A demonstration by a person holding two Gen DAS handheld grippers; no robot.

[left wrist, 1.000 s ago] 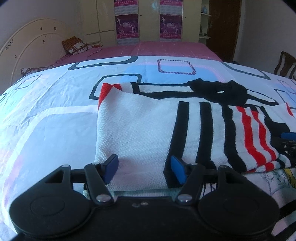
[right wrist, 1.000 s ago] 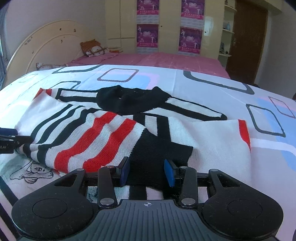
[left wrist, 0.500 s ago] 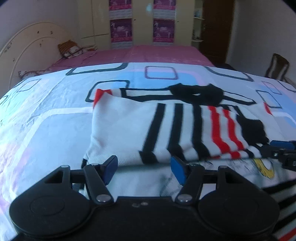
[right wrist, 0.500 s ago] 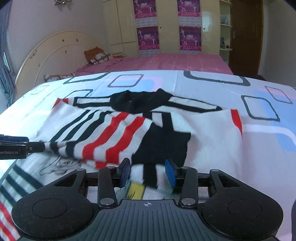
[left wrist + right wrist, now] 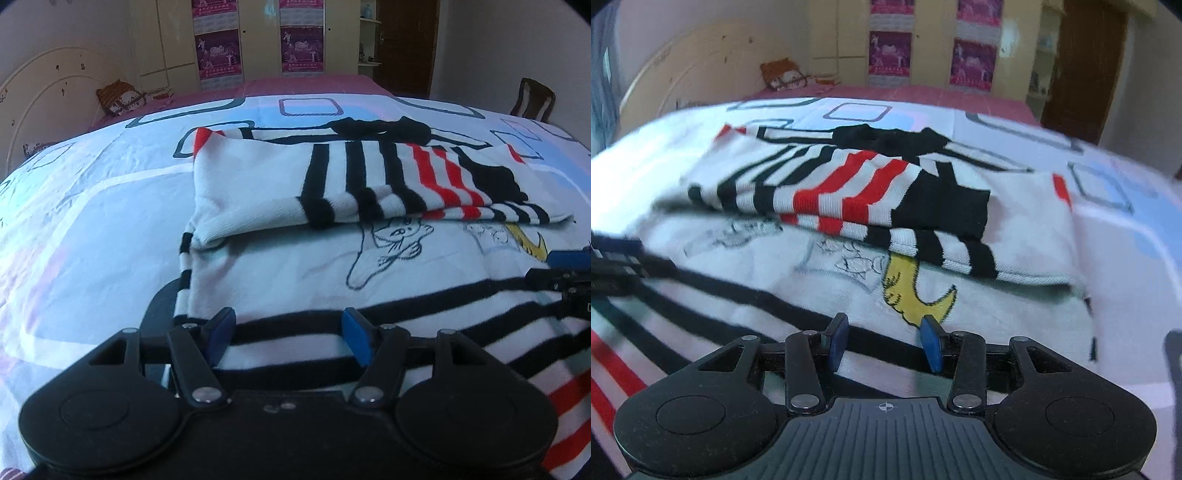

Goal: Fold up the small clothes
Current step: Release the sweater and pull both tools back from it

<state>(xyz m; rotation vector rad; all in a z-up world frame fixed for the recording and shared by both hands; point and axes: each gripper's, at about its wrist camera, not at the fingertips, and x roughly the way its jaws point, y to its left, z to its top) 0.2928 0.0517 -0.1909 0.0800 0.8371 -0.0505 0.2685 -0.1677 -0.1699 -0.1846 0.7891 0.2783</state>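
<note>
Both grippers hovered apart-jawed over a striped sweater on the bed.

The left gripper [image 5: 288, 338] stood wide with nothing between its pads; the right gripper [image 5: 884, 341] likewise; the sweater [image 5: 369, 266] lay at 12 o'clock from each, both sleeves [image 5: 849, 192] folded across its chest above a cat drawing [image 5: 391, 243]; the bedsheet [image 5: 92, 206] spread around it.

We are in a home bedroom: a bed spread with a sheet [image 5: 110, 206] printed in rounded squares, a curved cream headboard [image 5: 48, 96], a pillow [image 5: 118, 98], tall cream wardrobes [image 5: 243, 40] hung with pink posters [image 5: 218, 53], a dark wooden door [image 5: 406, 40].
</note>
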